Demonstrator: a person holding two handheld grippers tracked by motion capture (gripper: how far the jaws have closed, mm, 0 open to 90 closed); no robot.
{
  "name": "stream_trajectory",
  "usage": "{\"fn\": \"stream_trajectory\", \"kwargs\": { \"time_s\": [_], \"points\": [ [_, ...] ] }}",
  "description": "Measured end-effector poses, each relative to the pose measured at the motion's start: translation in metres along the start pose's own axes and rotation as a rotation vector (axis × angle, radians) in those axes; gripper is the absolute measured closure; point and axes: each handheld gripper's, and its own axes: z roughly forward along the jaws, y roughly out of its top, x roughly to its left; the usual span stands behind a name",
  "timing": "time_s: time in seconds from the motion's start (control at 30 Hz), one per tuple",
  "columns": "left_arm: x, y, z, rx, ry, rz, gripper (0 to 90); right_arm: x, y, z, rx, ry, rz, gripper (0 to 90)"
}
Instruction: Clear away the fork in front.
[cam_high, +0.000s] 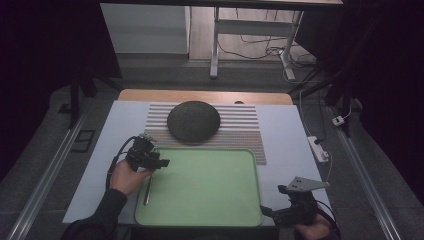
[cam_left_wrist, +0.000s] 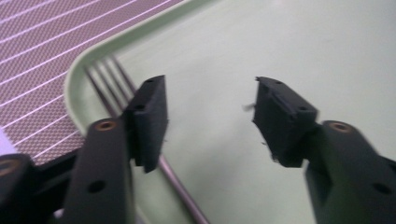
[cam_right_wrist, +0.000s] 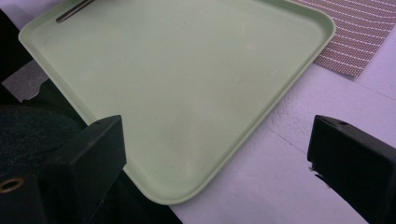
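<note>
— Steel fork (cam_left_wrist: 108, 88) lies along the green tray's (cam_high: 210, 200) left edge, under the left gripper (cam_high: 159, 162), jaws spread empty?
— Yes. I'd centre both jaws over the handle before closing. Right gripper (cam_high: 270, 212) hovers wide too, near the counter's (cam_high: 285, 130) corner. Fork's handle end is hidden.

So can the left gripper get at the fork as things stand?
Probably yes. The left gripper is open just above the fork, which lies alone along the tray's left edge; nothing lies between them.
</note>
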Motion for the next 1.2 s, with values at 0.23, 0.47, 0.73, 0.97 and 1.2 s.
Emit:
{"fn": "stream_trajectory", "kwargs": {
  "time_s": [0.23, 0.47, 0.73, 0.97, 1.2],
  "points": [
    [-0.008, -0.007, -0.021, -0.069, -0.051, 0.029, 24.2, 0.001, 0.0, 0.001, 0.003, -0.005, -0.003, 4.5],
    [-0.017, -0.022, -0.034, -0.082, -0.065, 0.076, 12.9, 0.0, 0.0, 0.0, 0.002, -0.004, 0.003, 4.5],
    [-0.022, -0.047, -0.054, -0.135, -0.075, 0.07, 4.7, -0.001, 0.0, 0.0, -0.001, 0.003, 0.011, 4.4],
    [-0.019, -0.076, -0.072, -0.199, -0.088, 0.025, 2.6, -0.001, 0.0, 0.0, 0.001, 0.003, 0.01, 4.4],
    [-0.014, -0.105, -0.085, -0.231, -0.08, -0.015, 0.8, -0.001, 0.0, 0.0, 0.003, 0.002, 0.012, 4.4]
  ]
}}
